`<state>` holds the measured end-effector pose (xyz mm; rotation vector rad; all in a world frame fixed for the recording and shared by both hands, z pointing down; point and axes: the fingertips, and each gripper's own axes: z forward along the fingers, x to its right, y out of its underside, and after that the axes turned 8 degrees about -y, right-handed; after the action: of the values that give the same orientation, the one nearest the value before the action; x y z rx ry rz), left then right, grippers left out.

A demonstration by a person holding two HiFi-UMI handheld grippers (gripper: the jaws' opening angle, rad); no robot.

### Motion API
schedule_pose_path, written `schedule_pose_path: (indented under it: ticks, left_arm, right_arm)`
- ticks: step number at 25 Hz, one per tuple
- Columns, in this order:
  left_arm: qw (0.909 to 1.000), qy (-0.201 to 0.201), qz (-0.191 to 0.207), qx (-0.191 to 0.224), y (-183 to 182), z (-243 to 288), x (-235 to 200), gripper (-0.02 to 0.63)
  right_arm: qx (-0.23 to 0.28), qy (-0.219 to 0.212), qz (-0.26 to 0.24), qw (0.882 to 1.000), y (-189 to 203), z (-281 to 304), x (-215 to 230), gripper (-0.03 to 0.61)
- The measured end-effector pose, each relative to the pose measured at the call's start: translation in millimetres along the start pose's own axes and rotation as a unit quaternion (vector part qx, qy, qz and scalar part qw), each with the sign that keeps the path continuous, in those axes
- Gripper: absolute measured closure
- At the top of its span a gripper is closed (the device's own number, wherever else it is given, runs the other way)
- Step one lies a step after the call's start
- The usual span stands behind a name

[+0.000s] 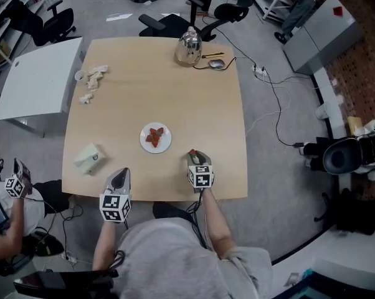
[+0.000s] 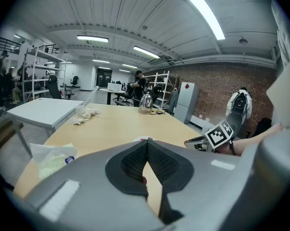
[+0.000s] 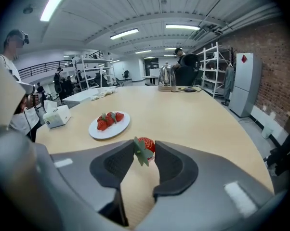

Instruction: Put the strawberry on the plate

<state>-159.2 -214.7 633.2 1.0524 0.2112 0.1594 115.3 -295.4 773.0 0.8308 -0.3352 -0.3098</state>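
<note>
A white plate (image 1: 164, 144) holding a few strawberries (image 1: 154, 136) sits near the table's front middle. My right gripper (image 1: 193, 155) hovers just right of the plate, shut on a red strawberry (image 3: 148, 144) with green leaves pinched between its fingertips. In the right gripper view the plate (image 3: 117, 126) lies ahead and to the left of the right gripper (image 3: 145, 151). My left gripper (image 1: 120, 175) is at the front edge, left of the plate, its jaws touching with nothing seen between them. In the left gripper view, only a sliver of the plate (image 2: 141, 139) shows past the left gripper (image 2: 146, 146).
A tissue box (image 1: 88, 159) stands at the front left. Crumpled tissues (image 1: 92, 80) lie at the far left, with a metal kettle (image 1: 189, 47) and a mouse (image 1: 217, 63) at the far edge. A white side table (image 1: 38, 80) adjoins on the left. Another person (image 1: 7, 210) sits at the lower left.
</note>
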Motion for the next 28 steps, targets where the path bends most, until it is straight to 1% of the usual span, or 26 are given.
schedule_pose_path:
  ticks: [6,13,20,24,28]
  left_arm:
    - [0.9996,-0.026,-0.013,-0.001,5.6,-9.5,-16.5,0.595]
    - [0.9978,-0.061,-0.027,-0.003,15.0,-24.3,-30.8,0.595]
    - [0.9941,-0.1,-0.043,-0.006,22.2,-45.4,-46.3,0.595]
    - [0.9919,-0.116,-0.051,-0.008,27.3,-54.3,-53.7,0.595]
    - [0.9906,-0.124,-0.057,-0.012,31.3,-56.6,-58.3,0.595]
  right_arm:
    - [0.001,-0.036,-0.043,0.998,-24.2,27.9,-29.5,0.439]
    - [0.004,-0.082,-0.094,0.992,-47.2,56.6,-61.1,0.439]
    - [-0.01,-0.114,-0.124,0.986,-51.5,80.0,-84.9,0.439]
    - [-0.017,-0.12,-0.132,0.984,-50.8,91.8,-90.7,0.439]
    - [-0.027,-0.125,-0.136,0.982,-46.6,102.7,-96.2,0.439]
